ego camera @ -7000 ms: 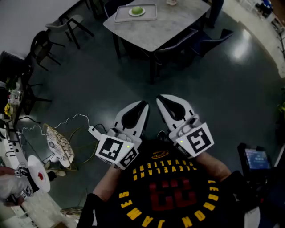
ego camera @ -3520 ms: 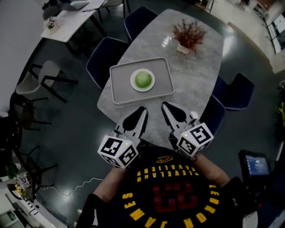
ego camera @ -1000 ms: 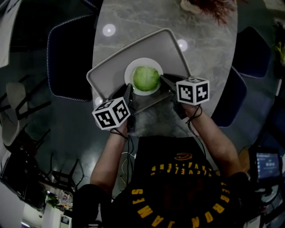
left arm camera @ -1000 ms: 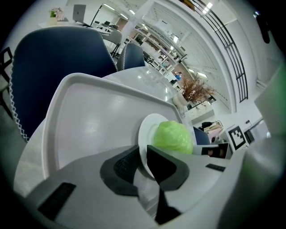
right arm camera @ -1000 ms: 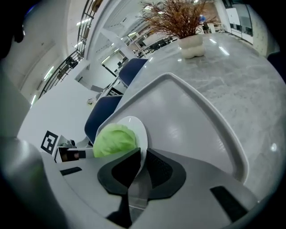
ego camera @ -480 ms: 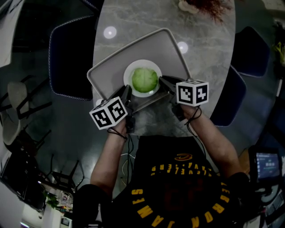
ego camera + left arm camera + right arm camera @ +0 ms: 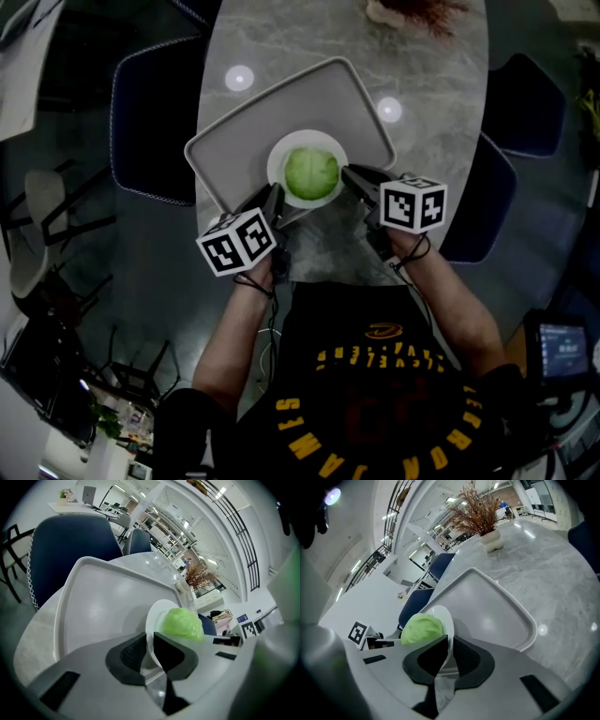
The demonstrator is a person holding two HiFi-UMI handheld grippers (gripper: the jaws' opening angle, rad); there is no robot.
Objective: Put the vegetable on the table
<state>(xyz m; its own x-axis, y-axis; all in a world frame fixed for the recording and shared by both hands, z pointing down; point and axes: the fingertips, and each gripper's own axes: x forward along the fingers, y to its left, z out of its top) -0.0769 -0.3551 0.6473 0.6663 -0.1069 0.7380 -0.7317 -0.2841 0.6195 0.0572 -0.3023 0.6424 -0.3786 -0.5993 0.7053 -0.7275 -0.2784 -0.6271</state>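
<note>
The left gripper is clamped on the near-left rim of the white plate, and the right gripper is clamped on its right rim. The green vegetable sits on that plate, over the grey tray on the marble table.

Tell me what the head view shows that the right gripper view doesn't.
Only the head view: the person's black shirt with yellow lettering and the dark floor. Only the right gripper view: the right gripper with jaws shut on the rim of the white round plate, and a bright hall behind. Both: the round green vegetable on that plate, the grey rectangular tray, the grey marble table.
</note>
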